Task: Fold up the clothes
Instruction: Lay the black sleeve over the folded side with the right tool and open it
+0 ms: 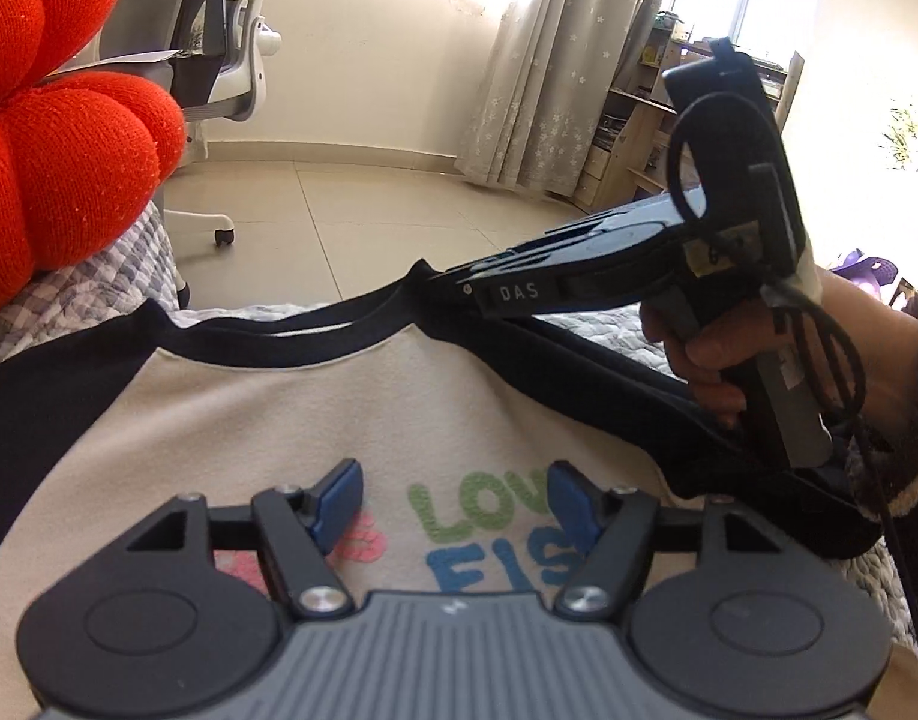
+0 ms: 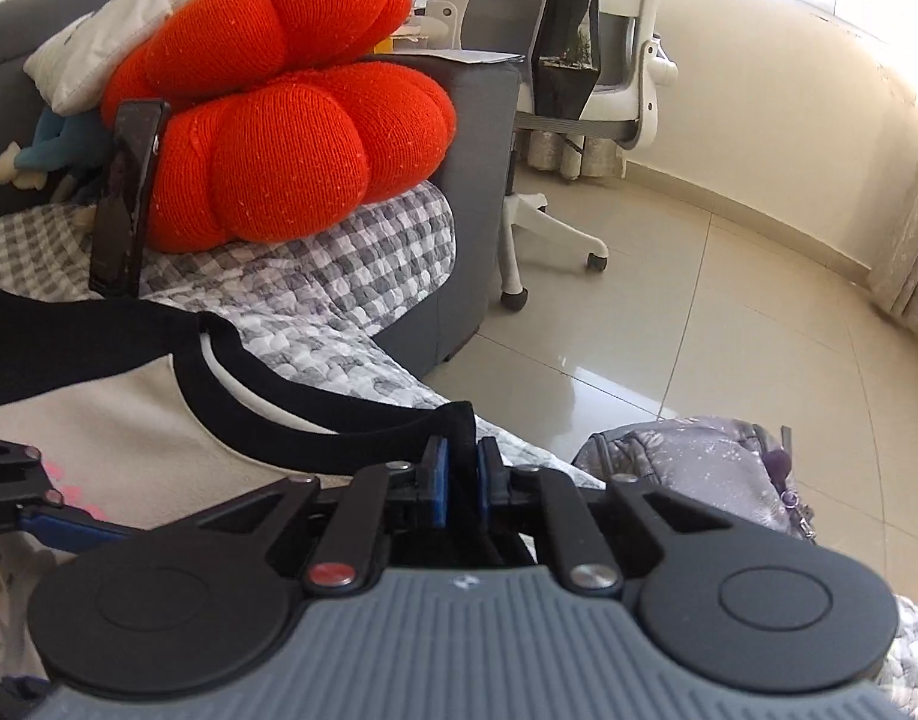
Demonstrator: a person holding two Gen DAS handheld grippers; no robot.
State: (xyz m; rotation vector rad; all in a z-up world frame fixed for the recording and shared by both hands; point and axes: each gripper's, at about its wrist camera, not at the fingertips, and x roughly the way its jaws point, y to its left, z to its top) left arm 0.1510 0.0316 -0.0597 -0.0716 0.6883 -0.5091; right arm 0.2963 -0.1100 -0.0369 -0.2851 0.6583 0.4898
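Observation:
A beige sweatshirt [image 1: 315,414] with black sleeves and a black collar [image 1: 315,315] lies chest-up on the bed, showing coloured letters [image 1: 483,510]. My left gripper [image 1: 456,501] hovers open over that print, its blue pads wide apart with nothing pinched. My right gripper [image 2: 464,477] is shut on the black collar [image 2: 339,420] at its right end, with the fabric bunched between the blue pads. In the left wrist view the right gripper [image 1: 444,285] comes in from the right, held by a hand [image 1: 705,360], and the collar is stretched taut toward it.
A red knitted cushion [image 2: 279,120] sits on the grey checked quilt [image 2: 351,264], with a black phone [image 2: 126,198] leaning against it. Beyond the bed edge are a tiled floor [image 2: 669,330], a white office chair [image 2: 579,90] and a purple bag [image 2: 699,468].

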